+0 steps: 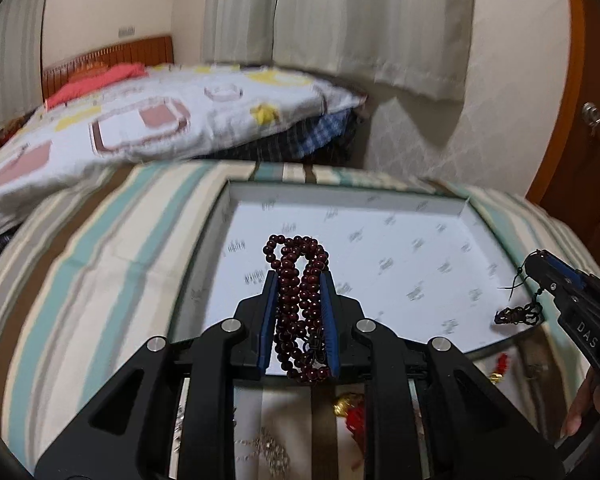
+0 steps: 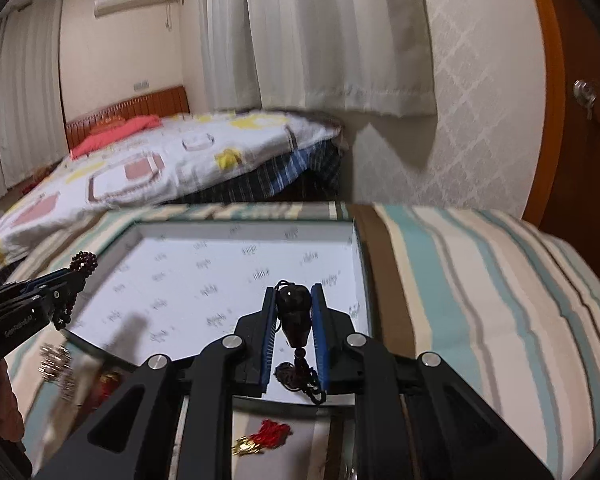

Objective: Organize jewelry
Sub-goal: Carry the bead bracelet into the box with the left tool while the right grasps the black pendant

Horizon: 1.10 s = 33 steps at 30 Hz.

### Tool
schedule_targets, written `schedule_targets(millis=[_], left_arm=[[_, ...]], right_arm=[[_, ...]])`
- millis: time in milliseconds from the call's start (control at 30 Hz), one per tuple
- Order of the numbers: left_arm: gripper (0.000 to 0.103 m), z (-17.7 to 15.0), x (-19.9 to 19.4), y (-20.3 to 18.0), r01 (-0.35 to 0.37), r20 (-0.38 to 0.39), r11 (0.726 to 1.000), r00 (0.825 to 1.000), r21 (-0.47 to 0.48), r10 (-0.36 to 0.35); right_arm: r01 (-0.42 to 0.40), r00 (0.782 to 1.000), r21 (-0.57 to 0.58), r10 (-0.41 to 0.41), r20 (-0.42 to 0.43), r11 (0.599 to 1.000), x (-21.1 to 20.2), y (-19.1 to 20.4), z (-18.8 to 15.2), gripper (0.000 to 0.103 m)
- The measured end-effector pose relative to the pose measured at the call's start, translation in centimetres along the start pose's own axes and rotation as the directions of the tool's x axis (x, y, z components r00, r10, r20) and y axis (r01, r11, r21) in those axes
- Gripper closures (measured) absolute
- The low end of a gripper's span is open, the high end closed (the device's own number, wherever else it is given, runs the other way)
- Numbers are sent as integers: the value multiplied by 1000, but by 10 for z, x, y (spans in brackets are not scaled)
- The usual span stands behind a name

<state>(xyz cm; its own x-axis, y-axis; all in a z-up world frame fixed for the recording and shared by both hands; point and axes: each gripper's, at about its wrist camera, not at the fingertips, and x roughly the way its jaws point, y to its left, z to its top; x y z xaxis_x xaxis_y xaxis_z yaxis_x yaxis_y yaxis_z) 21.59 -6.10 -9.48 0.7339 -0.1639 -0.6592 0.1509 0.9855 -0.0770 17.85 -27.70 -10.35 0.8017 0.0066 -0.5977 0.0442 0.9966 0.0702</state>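
Your left gripper (image 1: pixel 299 280) is pinching a bunch of dark red beads (image 1: pixel 298 276) between its blue pads, the strands looping above the fingertips and hanging below them. You are holding it over the near part of a white tray (image 1: pixel 380 216) printed with small grey marks; the tray is lying on a striped cloth (image 1: pixel 100 240).

Your right gripper (image 2: pixel 294 296) is pinching a dark pendant (image 2: pixel 294 312), with its knotted cord and a small tassel dangling under the pads. It too is hanging over the tray's near edge, towards the right side. In the left view the same gripper is showing at the right edge, cord trailing below it.

Loose pieces are lying on the cloth in front of the tray: a red tassel with a gold charm (image 2: pixel 260 438) and a silvery chain (image 1: pixel 266 450). A second silvery cluster (image 2: pixel 54 360) is sitting near the tray's left corner. A bed with a patterned quilt (image 1: pixel 148 120) is standing behind the cloth.
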Motion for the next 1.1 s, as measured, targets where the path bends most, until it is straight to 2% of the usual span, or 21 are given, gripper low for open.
schedule_targets(millis=[167,333,500,700,900,1100], left_arm=[[82,-6,29,6,-9,-91,1000,996,-14,8],[81,-13,42,5,-8,-147,1000,989,2,9],[76,-16,42,-2,-25,-141,999,990,37,30],[64,-14,44,-4,-16,-142,999,990,38,21],[55,-14,43,-6,-5,-138,999,990,36,10],[38,-13,42,-6,7,-126,1000,992,26,-4]], right_arm=[[-3,995,6,3,-96,1000,28,-2,-6,85],[-1,986,3,1,-166,1000,42,-2,-6,85],[-5,977,7,7,-211,1000,48,-4,-9,85],[-4,975,13,7,-224,1000,49,-6,-10,83],[3,975,-3,-4,-222,1000,49,-4,-9,70],[7,977,-9,-8,-213,1000,48,-3,-9,62]])
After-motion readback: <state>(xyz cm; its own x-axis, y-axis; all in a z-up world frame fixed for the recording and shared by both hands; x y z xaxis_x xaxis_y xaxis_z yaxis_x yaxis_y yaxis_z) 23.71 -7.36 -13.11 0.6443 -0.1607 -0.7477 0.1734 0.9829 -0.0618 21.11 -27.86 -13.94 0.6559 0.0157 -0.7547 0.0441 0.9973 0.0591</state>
